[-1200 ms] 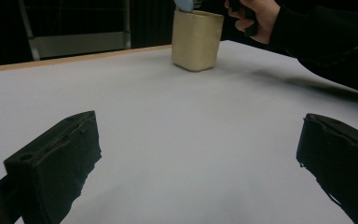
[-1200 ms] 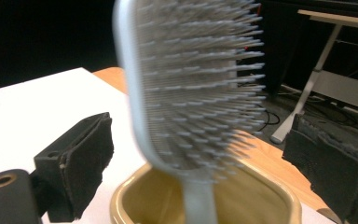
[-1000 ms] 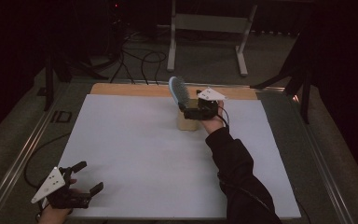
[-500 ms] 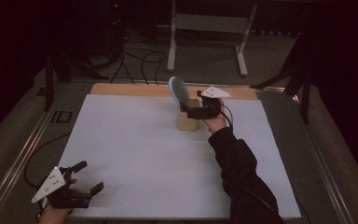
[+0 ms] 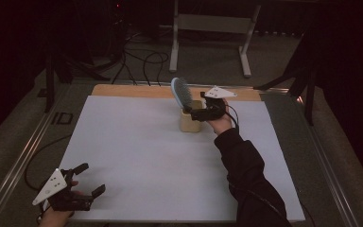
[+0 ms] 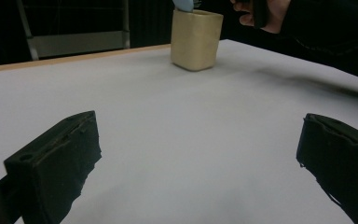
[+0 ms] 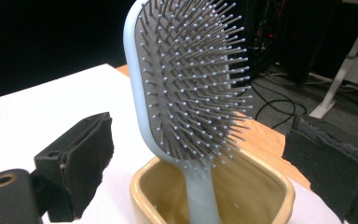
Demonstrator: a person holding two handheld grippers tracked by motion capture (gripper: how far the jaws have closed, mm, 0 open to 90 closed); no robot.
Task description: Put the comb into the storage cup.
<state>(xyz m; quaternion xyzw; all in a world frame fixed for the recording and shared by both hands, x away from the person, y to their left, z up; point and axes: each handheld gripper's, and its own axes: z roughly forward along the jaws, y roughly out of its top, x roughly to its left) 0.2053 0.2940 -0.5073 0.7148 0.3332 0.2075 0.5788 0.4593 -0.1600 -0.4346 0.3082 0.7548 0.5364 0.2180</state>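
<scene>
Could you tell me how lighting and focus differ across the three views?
High view: the white table sheet is evenly lit, the surroundings fall to near black, and the picture is soft. Left gripper view: the beige cup is fairly sharp, while the near left claw looks blurred. Right gripper view: the hairbrush bristles are crisp and the background is dark.
</scene>
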